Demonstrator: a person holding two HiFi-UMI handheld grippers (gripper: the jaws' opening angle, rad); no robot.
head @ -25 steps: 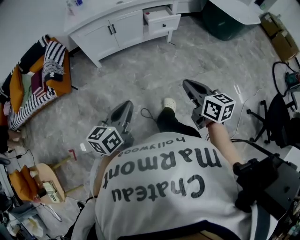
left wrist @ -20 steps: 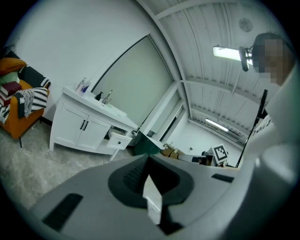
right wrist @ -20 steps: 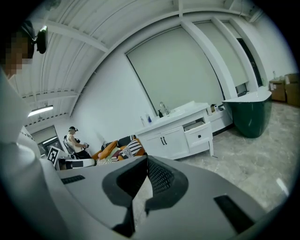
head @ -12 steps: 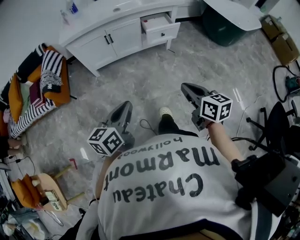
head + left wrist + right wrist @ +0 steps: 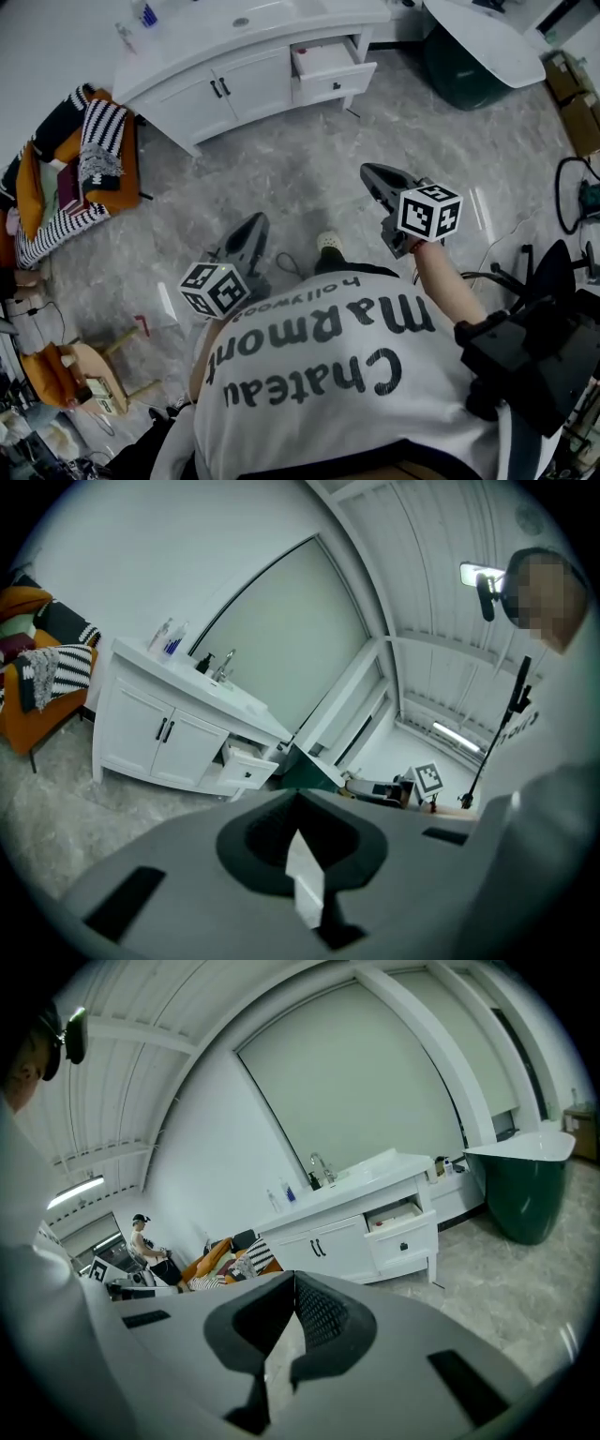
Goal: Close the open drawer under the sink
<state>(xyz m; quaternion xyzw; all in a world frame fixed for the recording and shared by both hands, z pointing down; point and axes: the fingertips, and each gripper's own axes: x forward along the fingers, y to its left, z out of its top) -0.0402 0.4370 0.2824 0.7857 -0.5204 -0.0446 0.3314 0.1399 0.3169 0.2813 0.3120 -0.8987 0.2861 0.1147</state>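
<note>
Drawer (image 5: 328, 67) pulled out, well ahead of left gripper (image 5: 253, 223) and right gripper (image 5: 372, 174); both jaws pressed together, empty; closing not begun.

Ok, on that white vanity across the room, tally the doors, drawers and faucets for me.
Doors: 2
Drawer: 1, open
Faucet: 1
Total: 4
</note>
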